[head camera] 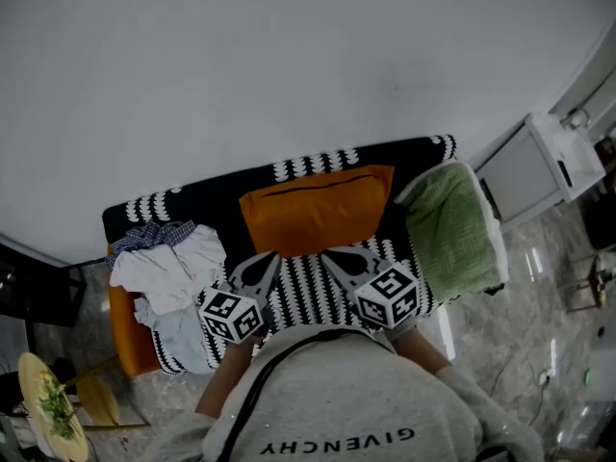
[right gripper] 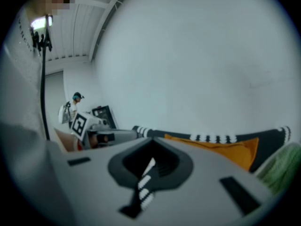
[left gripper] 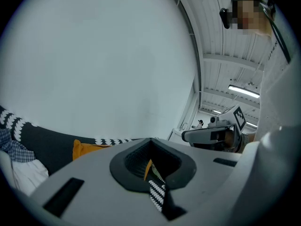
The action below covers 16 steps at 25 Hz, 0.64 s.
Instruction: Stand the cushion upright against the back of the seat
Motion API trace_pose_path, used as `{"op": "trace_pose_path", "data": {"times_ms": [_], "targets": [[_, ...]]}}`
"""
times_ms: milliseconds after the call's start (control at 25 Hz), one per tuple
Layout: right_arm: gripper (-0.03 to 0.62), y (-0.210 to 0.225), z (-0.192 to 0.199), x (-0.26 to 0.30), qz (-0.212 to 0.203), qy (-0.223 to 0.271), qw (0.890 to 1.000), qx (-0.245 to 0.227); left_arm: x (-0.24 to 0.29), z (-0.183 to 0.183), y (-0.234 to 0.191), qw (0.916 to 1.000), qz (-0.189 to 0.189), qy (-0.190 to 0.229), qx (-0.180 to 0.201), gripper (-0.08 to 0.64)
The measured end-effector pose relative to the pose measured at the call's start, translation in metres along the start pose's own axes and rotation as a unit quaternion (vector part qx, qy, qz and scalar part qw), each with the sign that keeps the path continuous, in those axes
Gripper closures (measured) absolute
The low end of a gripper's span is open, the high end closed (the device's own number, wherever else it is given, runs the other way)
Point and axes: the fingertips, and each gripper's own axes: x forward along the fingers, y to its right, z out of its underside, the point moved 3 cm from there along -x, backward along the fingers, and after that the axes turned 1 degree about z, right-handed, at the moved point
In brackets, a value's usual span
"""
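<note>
Cushion (head camera: 316, 212) position: the orange cushion is sitting at the back edge of the seat (head camera: 306, 301), midway along it, with its top edge reaching up near the top of the seat back (head camera: 207, 198) and its face leaning on that back. Its long axis is running along the back edge, from the left end toward the right end. A pile of clothes (head camera: 168, 268) is lying at the left end of the seat, and a green cushion (head camera: 450, 229) is occupying the right end, just beside the orange one. The left gripper (head camera: 267, 257) and the right gripper (head camera: 328, 254) are hovering over the front half of the seat, side by side, both pointing toward the back edge. Both are clenched with nothing between the jaws; each gripper view is showing only a sliver of the patterned seat cover through the slit. The cushion is lying straight ahead of both tools, its lower edge near their tips, and neither tool is touching it. The left tool is facing the cushion's left half and the right tool its middle, so both hands are about equally near. Judging by this layout, the cushion is already appearing upright, and any remaining correction is requiring only a forward push against its face.
</note>
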Motion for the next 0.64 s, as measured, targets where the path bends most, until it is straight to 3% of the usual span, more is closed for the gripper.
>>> {"op": "trace_pose_path", "data": {"times_ms": [640], "targets": [[0.575,-0.007,0.003,0.005,-0.001,-0.018,1.000,0.001,-0.014,0.001,-0.023,0.9996,-0.018,0.001,-0.023,0.535]]}}
